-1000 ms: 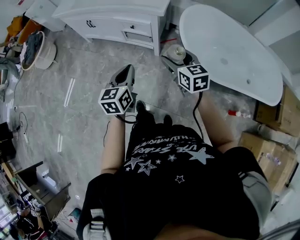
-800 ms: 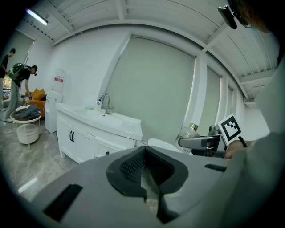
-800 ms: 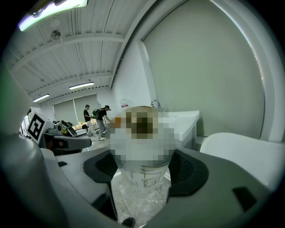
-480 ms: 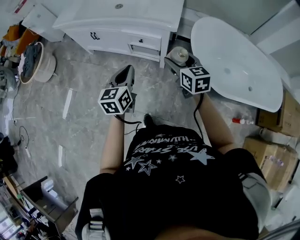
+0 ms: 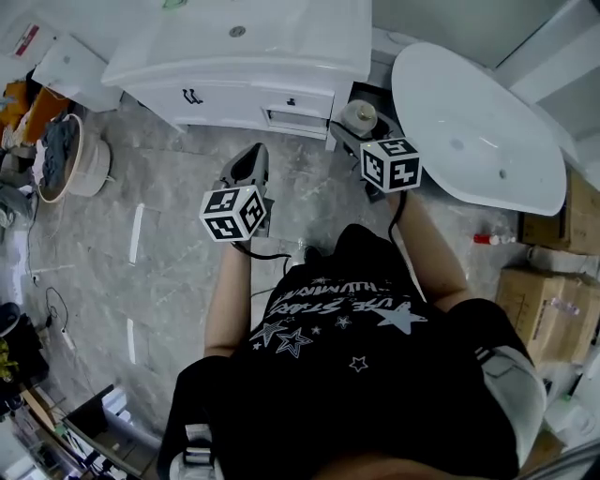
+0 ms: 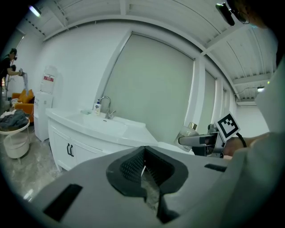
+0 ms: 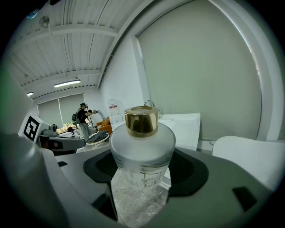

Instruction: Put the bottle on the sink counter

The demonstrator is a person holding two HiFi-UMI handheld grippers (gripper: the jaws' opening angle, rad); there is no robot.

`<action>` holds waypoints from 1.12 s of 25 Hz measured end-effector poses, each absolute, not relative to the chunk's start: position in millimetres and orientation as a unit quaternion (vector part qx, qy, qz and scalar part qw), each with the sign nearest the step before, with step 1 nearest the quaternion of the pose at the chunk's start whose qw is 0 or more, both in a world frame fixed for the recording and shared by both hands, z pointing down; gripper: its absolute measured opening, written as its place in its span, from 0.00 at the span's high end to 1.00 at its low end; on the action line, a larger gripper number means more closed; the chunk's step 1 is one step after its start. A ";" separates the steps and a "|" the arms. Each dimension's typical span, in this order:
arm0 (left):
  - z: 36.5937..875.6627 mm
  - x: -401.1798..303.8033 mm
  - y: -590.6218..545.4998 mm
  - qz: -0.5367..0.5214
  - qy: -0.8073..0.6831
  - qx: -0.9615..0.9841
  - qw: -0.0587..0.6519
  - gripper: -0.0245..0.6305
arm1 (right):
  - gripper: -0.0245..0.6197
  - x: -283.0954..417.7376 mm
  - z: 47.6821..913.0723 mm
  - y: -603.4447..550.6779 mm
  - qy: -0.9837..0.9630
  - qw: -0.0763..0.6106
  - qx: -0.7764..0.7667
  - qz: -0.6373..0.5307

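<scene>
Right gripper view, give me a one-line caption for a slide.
The right gripper jaws clamp a frosted white glass bottle with a gold cap, the white sink counter behind it.

Illumination is bright, even and diffuse in all three views. A ceiling lamp (image 6: 34, 10) burns at the upper left of the left gripper view, and a strip light (image 7: 67, 83) at the left of the right gripper view. Floor (image 5: 169, 187) shadows are faint and soft. Both gripper views show strong barrel distortion, black vignetted corners and a soft near foreground at the bottom. The bottle (image 7: 141, 151) is sharp, with mild glare on its gold cap (image 7: 141, 120).
</scene>
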State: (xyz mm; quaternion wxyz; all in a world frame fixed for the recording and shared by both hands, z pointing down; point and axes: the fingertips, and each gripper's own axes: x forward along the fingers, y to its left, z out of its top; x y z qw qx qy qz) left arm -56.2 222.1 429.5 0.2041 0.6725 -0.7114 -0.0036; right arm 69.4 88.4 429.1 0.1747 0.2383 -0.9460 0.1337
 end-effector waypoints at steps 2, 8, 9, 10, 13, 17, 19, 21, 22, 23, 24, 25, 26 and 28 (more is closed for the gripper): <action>430.8 -61.8 218.9 -0.006 -0.709 0.675 0.206 0.95 | 0.47 64.3 432.6 85.1 -0.945 0.179 0.240 0.134; 441.8 -78.7 207.6 -0.004 -0.707 0.673 0.217 0.95 | 0.47 47.2 443.2 66.9 -0.942 0.183 0.245 0.139; 444.5 -81.6 203.8 -0.003 -0.707 0.672 0.219 0.95 | 0.47 43.0 445.5 62.1 -0.942 0.183 0.245 0.140; 446.6 -85.1 199.1 -0.001 -0.707 0.672 0.220 0.95 | 0.47 38.2 447.5 56.6 -0.942 0.183 0.244 0.140; 450.0 -98.0 180.2 0.003 -0.708 0.671 0.221 0.95 | 0.47 22.5 451.6 36.2 -0.943 0.181 0.242 0.141; 452.1 -120.3 144.5 0.005 -0.710 0.668 0.223 0.95 | 0.47 -1.2 458.6 -0.3 -0.942 0.184 0.240 0.145; 452.2 -131.6 124.4 0.008 -0.710 0.669 0.222 0.95 | 0.47 -12.1 462.5 -21.1 -0.941 0.187 0.241 0.146; 453.4 -141.9 103.1 0.010 -0.711 0.667 0.223 0.95 | 0.47 -20.2 467.3 -43.4 -0.940 0.190 0.242 0.150; 454.5 -146.8 92.4 0.009 -0.712 0.665 0.224 0.95 | 0.47 -23.8 469.9 -54.6 -0.939 0.191 0.242 0.152; 455.6 -151.4 81.8 0.009 -0.714 0.663 0.226 0.95 | 0.47 -27.4 472.0 -65.6 -0.939 0.192 0.241 0.154; 456.3 -155.6 71.5 0.009 -0.714 0.662 0.227 0.95 | 0.47 -31.1 473.6 -76.3 -0.938 0.193 0.241 0.155; 456.5 -159.4 61.4 0.010 -0.715 0.661 0.228 0.95 | 0.47 -34.8 474.4 -86.6 -0.938 0.193 0.241 0.157; 456.3 -162.8 51.4 0.011 -0.714 0.661 0.229 0.95 | 0.47 -38.4 474.7 -96.7 -0.938 0.194 0.242 0.158; 455.3 -168.2 30.8 0.013 -0.713 0.663 0.230 0.95 | 0.47 -44.5 474.6 -116.7 -0.937 0.194 0.243 0.161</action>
